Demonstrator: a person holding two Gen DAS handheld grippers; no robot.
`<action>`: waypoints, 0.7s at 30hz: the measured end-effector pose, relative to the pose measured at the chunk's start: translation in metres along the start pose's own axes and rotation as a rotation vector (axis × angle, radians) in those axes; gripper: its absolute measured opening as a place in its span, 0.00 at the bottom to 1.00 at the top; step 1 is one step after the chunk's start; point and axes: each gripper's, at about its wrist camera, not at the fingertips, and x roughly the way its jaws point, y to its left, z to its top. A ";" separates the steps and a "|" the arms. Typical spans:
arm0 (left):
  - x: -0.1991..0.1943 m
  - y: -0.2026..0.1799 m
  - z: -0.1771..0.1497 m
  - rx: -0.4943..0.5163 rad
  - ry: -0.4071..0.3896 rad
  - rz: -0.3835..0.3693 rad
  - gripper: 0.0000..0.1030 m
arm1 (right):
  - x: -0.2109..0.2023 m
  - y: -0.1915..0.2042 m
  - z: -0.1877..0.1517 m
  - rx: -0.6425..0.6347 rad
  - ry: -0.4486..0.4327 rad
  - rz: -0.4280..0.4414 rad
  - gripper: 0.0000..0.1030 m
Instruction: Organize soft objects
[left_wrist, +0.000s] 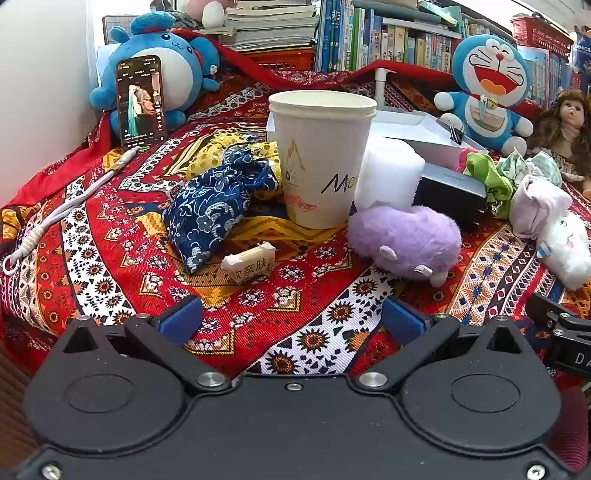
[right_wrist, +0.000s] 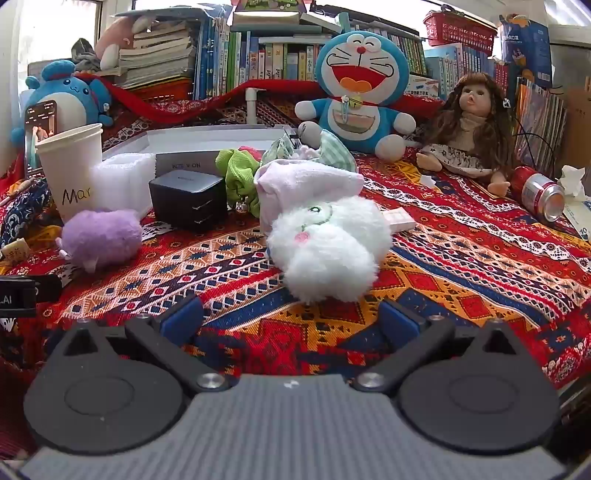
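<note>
A purple fluffy toy (left_wrist: 404, 242) lies right of centre in the left wrist view, past my open left gripper (left_wrist: 291, 319), whose blue pads hold nothing. A blue floral pouch (left_wrist: 218, 205) lies to its left, over a yellow sequin cloth (left_wrist: 221, 151). In the right wrist view a white fluffy plush (right_wrist: 328, 247) lies just beyond my open right gripper (right_wrist: 291, 317), with a pale pink cloth (right_wrist: 306, 184) draped behind it. A green cloth (right_wrist: 236, 173) and a checked cloth (right_wrist: 332, 151) are piled further back. The purple toy (right_wrist: 101, 238) sits at left.
A paper cup (left_wrist: 321, 158), a white foam block (left_wrist: 388, 173) and a black box (right_wrist: 188, 199) stand mid-table. A phone (left_wrist: 140, 101) leans on a blue plush (left_wrist: 166, 62). A Doraemon plush (right_wrist: 362, 88), a doll (right_wrist: 469, 122) and a tipped red can (right_wrist: 539, 192) sit at the back right.
</note>
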 end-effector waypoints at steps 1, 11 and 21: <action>0.000 0.000 0.000 0.000 0.002 0.000 1.00 | 0.000 0.000 0.000 0.000 -0.001 0.000 1.00; 0.000 0.000 0.000 0.002 0.003 0.003 1.00 | 0.000 0.000 0.000 0.001 -0.002 -0.001 1.00; 0.000 0.000 0.000 0.002 0.004 0.004 1.00 | 0.000 0.000 0.000 -0.001 0.000 -0.001 1.00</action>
